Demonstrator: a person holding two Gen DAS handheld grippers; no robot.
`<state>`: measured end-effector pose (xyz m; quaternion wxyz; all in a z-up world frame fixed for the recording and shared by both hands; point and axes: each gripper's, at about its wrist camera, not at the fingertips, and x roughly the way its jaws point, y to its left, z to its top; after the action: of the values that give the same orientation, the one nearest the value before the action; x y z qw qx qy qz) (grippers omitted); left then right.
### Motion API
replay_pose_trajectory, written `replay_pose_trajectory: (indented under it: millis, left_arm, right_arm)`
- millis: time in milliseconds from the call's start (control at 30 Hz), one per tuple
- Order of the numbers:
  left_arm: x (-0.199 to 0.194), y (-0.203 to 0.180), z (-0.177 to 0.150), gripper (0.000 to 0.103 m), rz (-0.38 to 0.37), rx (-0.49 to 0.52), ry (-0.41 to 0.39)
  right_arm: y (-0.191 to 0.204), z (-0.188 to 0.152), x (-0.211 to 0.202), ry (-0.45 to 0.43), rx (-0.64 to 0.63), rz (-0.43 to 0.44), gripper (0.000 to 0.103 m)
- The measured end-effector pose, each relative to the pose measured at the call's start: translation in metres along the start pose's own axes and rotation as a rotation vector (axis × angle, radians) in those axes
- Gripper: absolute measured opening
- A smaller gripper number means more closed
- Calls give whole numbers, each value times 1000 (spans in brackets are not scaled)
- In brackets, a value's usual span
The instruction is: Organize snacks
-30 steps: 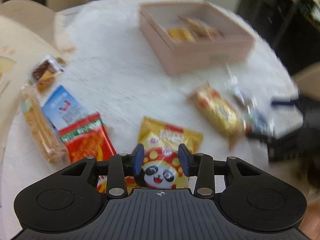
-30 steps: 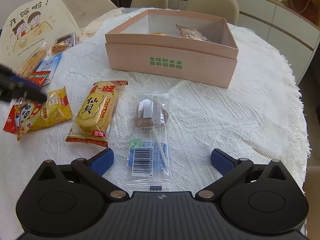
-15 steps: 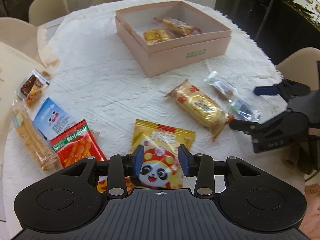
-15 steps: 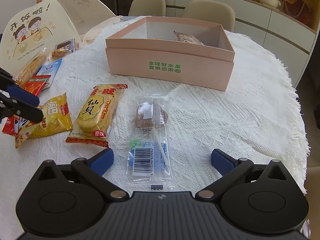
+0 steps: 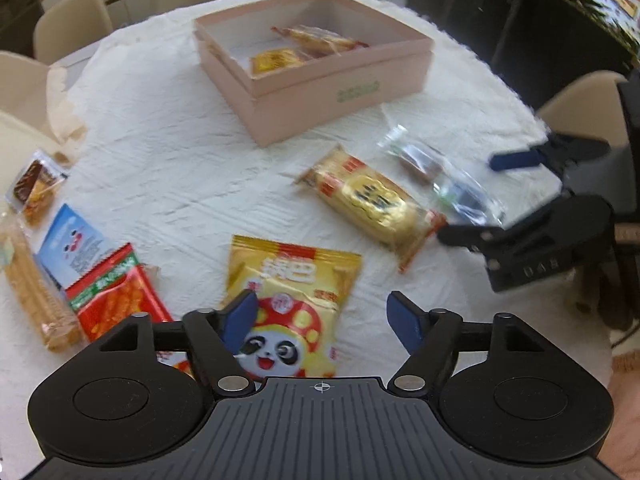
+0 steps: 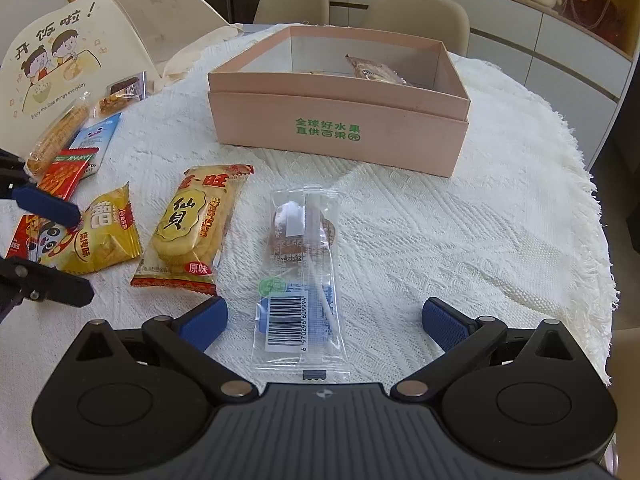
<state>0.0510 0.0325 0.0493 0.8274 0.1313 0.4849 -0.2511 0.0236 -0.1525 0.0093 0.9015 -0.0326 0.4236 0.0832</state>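
Pickup stage imo: left gripper [image 5: 320, 316] jaws opening wide over the panda snack bag [image 5: 294, 300], nothing pinched yet. Right gripper [image 6: 324, 320] is spread wide too, clear wrapped snack [image 6: 300, 280] between (untouched). Next: close, carry to pink box [image 5: 340, 88] at 12 o'clock.

Both wrist views look steeply down, close over the table [image 5: 168, 152], sharing the pink box [image 6: 340, 136].

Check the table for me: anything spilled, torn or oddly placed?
Nothing spilled or torn. Only oddity: the yellow panda snack bag overlaps the red snack packet on the white tablecloth, not lying flat.
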Motion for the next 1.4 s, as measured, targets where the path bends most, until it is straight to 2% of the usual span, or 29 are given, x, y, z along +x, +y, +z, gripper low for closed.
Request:
replay_pose_trajectory:
  millis: [67, 133, 267, 367, 400, 433, 500, 600, 667, 700, 767, 833, 900, 933, 967, 1000, 1167, 1400]
  left_arm:
    - [0, 8, 1, 72, 64, -13, -5]
    - [7, 18, 1, 75, 118, -27, 20]
    - [23, 38, 2, 82, 59, -141, 53]
    - [23, 42, 3, 84, 50, -202, 50]
    - [22, 41, 3, 83, 51, -214, 56]
    - [20, 40, 2, 76, 52, -219, 59]
    - [10, 36, -6, 69, 48, -245, 37]
    - [-8, 31, -23, 68, 23, -344, 2]
    - [-16, 29, -33, 68, 50, -393, 10]
    - [-19, 26, -39, 67, 66, -414, 16]
    - [-25, 22, -47, 67, 72, -450, 20]
    - [-30, 18, -53, 67, 64, -474, 17]
    - [-35, 13, -57, 67, 53, -486, 6]
    - [-36, 10, -58, 67, 50, -493, 2]
    - [-37, 8, -60, 67, 45, -500, -2]
    - [-38, 5, -60, 67, 40, -508, -5]
    - [-39, -11, -61, 67, -1, -496, -15]
    - [-39, -42, -50, 67, -72, -412, -94]
  right_arm:
    - [0, -1, 0, -1, 0, 1, 103]
    - [0, -2, -1, -4, 0, 1, 103]
    - [0, 0, 0, 11, -5, 1, 103]
    - [-2, 6, -1, 57, -25, 8, 102]
    - [-2, 8, -3, 66, -24, 4, 102]
    - [-1, 10, -7, 61, -26, -2, 98]
    - [4, 13, -18, 26, -49, 3, 98]
    - [19, 24, -31, -28, -98, 45, 98]
    - [31, 35, -30, -42, -111, 58, 97]
    - [35, 41, -26, -37, -102, 69, 95]
    - [42, 56, -13, -5, -79, 113, 77]
    - [50, 69, 5, 40, -68, 135, 63]
    - [57, 74, 18, 76, -78, 152, 60]
    - [61, 74, 24, 96, -96, 147, 56]
    - [66, 72, 28, 117, -119, 132, 45]
    - [69, 69, 28, 132, -141, 121, 40]
    - [59, 56, -6, 118, -170, 186, 35]
    - [10, 41, -63, 62, -136, 171, 35]
